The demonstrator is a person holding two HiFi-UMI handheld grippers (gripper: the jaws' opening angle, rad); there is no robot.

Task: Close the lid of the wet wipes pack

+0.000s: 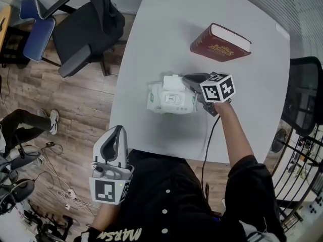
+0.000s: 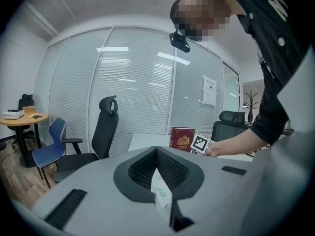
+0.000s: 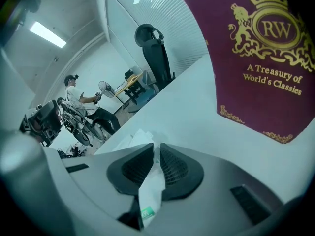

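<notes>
Two grippers, and only one is placed to do the work. On your left, the left gripper (image 1: 118,131) hangs off the near table edge by your body, its jaws pressed together on nothing, well apart from the pack. Mid-table lies the wet wipes pack (image 1: 170,101), a soft, crinkled white film pouch with its long axis running left to right across your view. Its lid (image 1: 172,80), a small stiff white flap, stands raised at the pack's far edge, so it most likely has to swing down toward you onto the labelled opening. Your right gripper (image 1: 187,78) comes in along that axis from the pack's right end, angled downward. Its jaws are drawn nearly together with white filling the slit between the ribbed pads, which I judge to be a pinch on the lid (though part of that white may be the pouch itself). Farther right, clear of the move, a maroon hardcover book (image 1: 220,43) with gold lettering rests on the smooth pale table (image 1: 166,24).
</notes>
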